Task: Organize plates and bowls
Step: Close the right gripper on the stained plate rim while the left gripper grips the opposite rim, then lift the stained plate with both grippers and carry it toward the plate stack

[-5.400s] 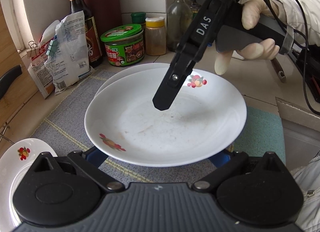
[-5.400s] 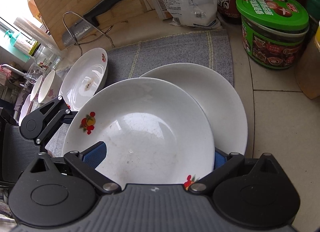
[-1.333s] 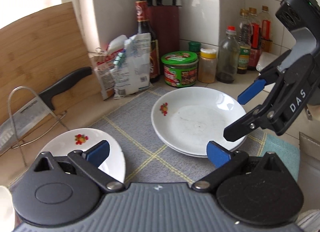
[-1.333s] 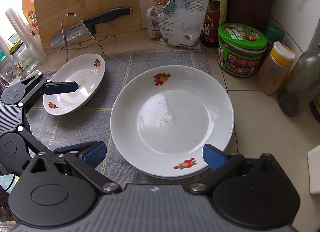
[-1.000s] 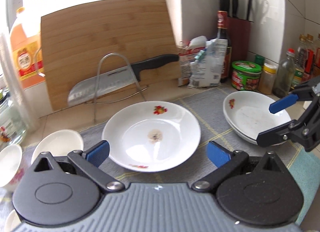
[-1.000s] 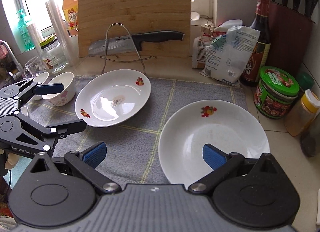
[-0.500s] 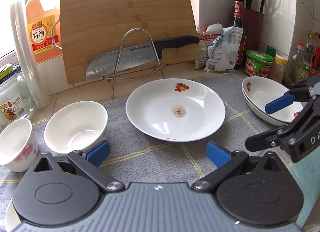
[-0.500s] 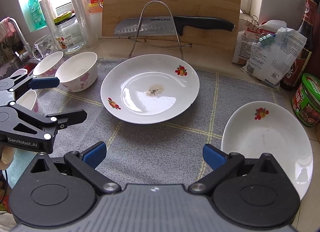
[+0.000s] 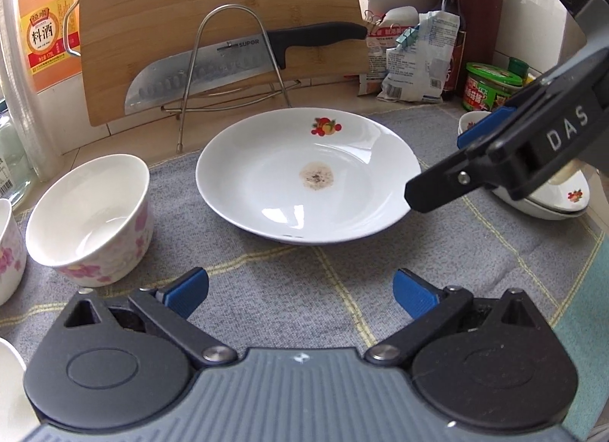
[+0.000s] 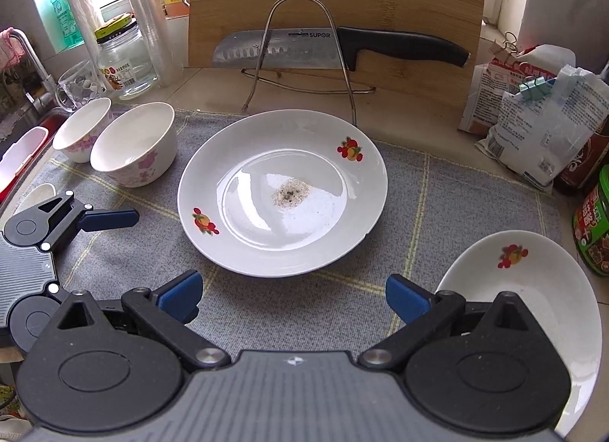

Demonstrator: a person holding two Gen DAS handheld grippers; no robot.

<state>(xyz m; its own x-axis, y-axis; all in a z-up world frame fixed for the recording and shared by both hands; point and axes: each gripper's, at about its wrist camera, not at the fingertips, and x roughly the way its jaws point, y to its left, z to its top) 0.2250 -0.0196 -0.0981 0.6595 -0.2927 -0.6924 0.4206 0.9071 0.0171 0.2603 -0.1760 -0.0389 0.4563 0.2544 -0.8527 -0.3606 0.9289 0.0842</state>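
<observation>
A: Left gripper [image 9: 300, 286]: jaws spread wide, nothing between them, over the grey mat [image 9: 289, 301]. Right gripper [image 10: 291, 291]: same, parted and empty.

B: Nearest dish to each?

A: Straight ahead of both, the soiled plate [image 10: 281, 190], flat on the mat, a brown smear at its centre. Its near rim lies just beyond the blue pads of the right gripper. In the left wrist view the right gripper's finger hangs close beside the plate's right rim; whether it touches, I cannot tell.

B: Where should it go?

A: Likely onto the stacked plates [image 10: 533, 282], off to the right gripper's right. Two flowered bowls [image 10: 133, 145] sit to the plate's left, ahead of the left gripper.

B: How to take it cleanly?

A: My judgement: come in low, slip one finger under the near rim and one over it, bite on the sloped lip, not the glossy well. Lift level; glazed china slips easily.

B: Beyond?

A: The knife [image 10: 342, 46] on its wire rack, cutting board [image 10: 335, 4] behind. Keep the lift short of that blade.
</observation>
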